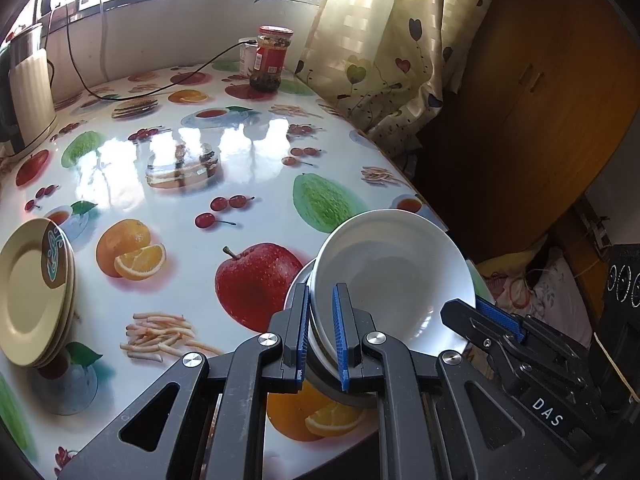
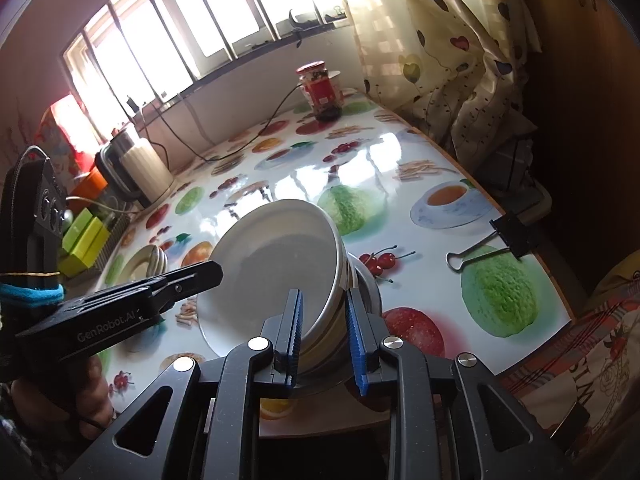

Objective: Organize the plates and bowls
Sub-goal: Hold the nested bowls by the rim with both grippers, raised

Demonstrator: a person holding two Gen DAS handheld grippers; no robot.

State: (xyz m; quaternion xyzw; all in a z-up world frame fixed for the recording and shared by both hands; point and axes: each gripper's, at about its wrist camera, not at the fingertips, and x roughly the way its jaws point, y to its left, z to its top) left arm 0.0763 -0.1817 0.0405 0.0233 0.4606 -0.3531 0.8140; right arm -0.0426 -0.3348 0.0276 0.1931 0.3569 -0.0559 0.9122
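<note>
A stack of nested white bowls (image 1: 392, 272) is tilted over the near edge of the fruit-print table (image 1: 240, 168), and both grippers hold it. My left gripper (image 1: 320, 292) is shut on the stack's left rim, one blue pad inside and one outside. In the right wrist view my right gripper (image 2: 323, 294) clamps the right rim of the bowls (image 2: 272, 264) between its pads. The right gripper (image 1: 476, 308) also shows at the bowls' far rim, and the left gripper (image 2: 212, 272) shows at their left. A stack of beige plates (image 1: 32, 292) (image 2: 148, 260) lies at the table's left.
A red-lidded jar (image 1: 272, 60) (image 2: 322, 92) stands at the back, with a black cable running to it. A kettle (image 1: 28, 92) (image 2: 140, 172) stands at the back left beside green boxes (image 2: 84, 240). A black binder clip (image 2: 500, 240) grips the right table edge. A curtain (image 1: 380, 60) hangs beyond.
</note>
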